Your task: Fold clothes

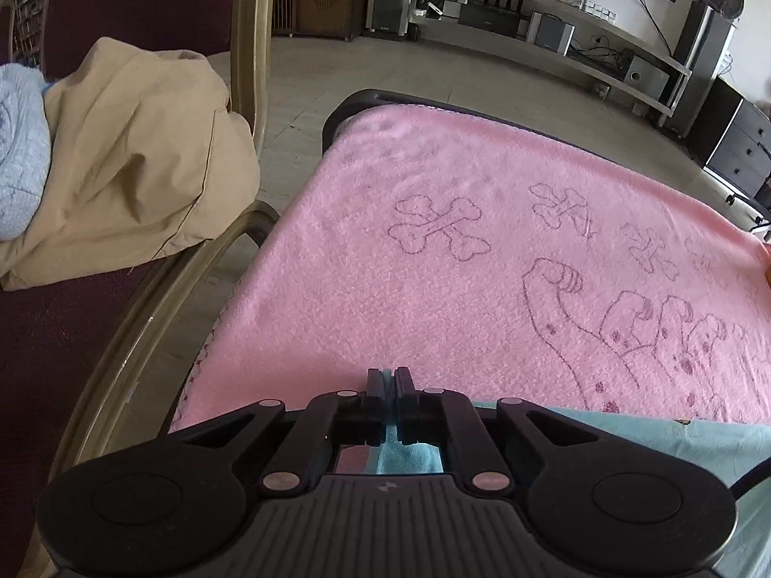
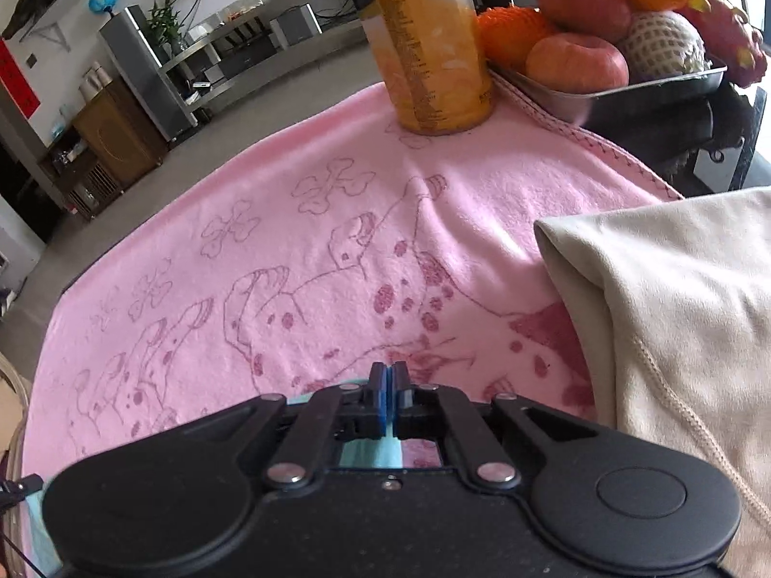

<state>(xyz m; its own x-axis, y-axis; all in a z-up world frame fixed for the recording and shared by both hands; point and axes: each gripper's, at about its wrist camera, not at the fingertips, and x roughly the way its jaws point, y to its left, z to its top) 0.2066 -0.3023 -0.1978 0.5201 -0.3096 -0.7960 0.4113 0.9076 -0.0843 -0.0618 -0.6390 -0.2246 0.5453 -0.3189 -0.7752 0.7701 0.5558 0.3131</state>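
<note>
My left gripper (image 1: 390,375) has its jaws together, and a strip of teal cloth (image 1: 626,438) shows in the slit between the pads and in the window just behind them, so I read it as pinched on that cloth's edge. The teal cloth lies at the near edge of the pink towel (image 1: 433,265), running off to the right of the gripper along that near edge; most of it is hidden under the gripper body.

My right gripper (image 2: 389,375) is likewise closed, pads nearly touching, with the same teal cloth (image 2: 371,453) visible through its window and at the lower left corner. Whether the pads actually bite the fabric here I cannot tell for sure, but teal sits right in the gap behind them.

The long axis of the teal cloth appears to run side to side, from one gripper to the other, along the near edge of the towel.

On the towel's far side stands a yellow bottle (image 2: 429,48), beside a metal tray (image 2: 626,91) of fruit. A cream garment (image 2: 674,313) lies on the right, overlapping the towel. Left of the table, a beige garment (image 1: 130,159) and a pale blue one (image 1: 19,154) sit piled on a chair (image 1: 250,48).
</note>
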